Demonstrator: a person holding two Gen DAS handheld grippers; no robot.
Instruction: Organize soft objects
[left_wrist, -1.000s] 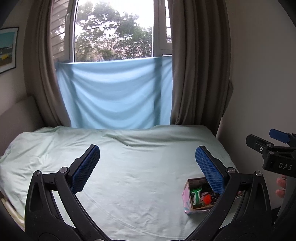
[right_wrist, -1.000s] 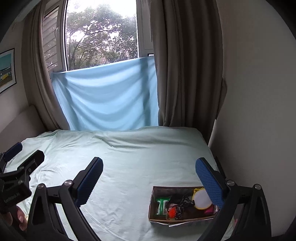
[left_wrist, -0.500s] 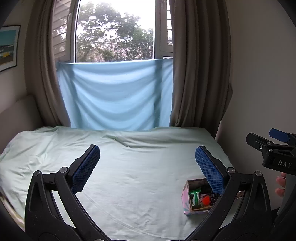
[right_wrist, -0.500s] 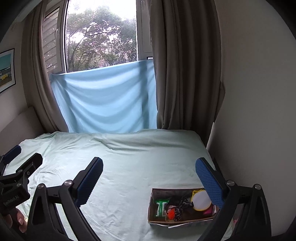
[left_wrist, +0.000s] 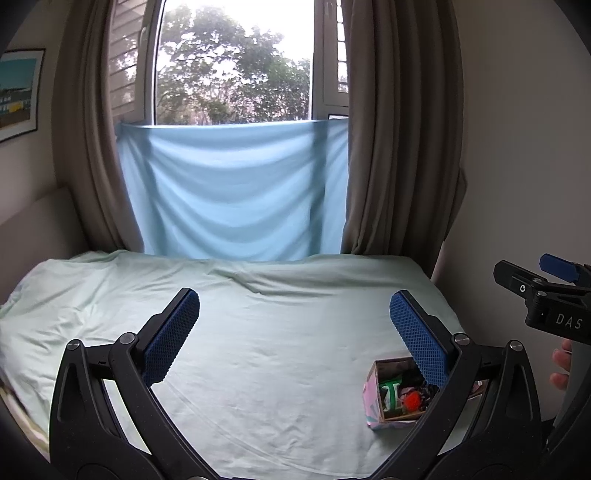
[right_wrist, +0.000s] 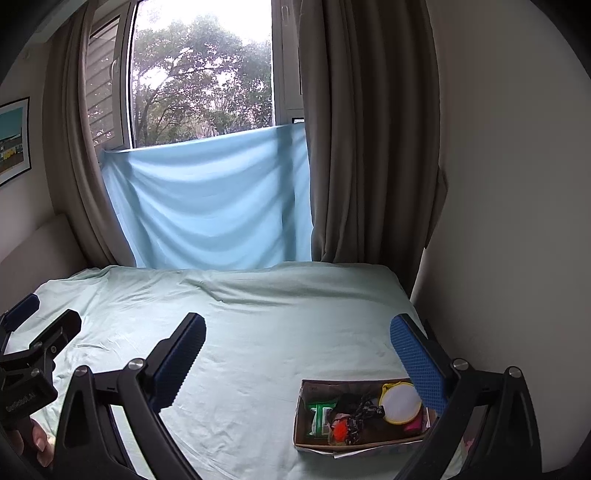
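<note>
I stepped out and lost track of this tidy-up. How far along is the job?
Done, apparently: small items, including a green one and a round yellow-rimmed one, sit in the cardboard box on the bed, where nothing else lies loose. In hand: nothing; the left gripper and right gripper are open and empty. Left: unclear whether the box contents need sorting.

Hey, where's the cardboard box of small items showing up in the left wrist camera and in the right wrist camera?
Left wrist view: box lower right, partly behind the right finger of the left tongs.
Right wrist view: box bottom right of center, beside the right tongs' right finger.
Shared landmark: blue cloth under the window.
</note>
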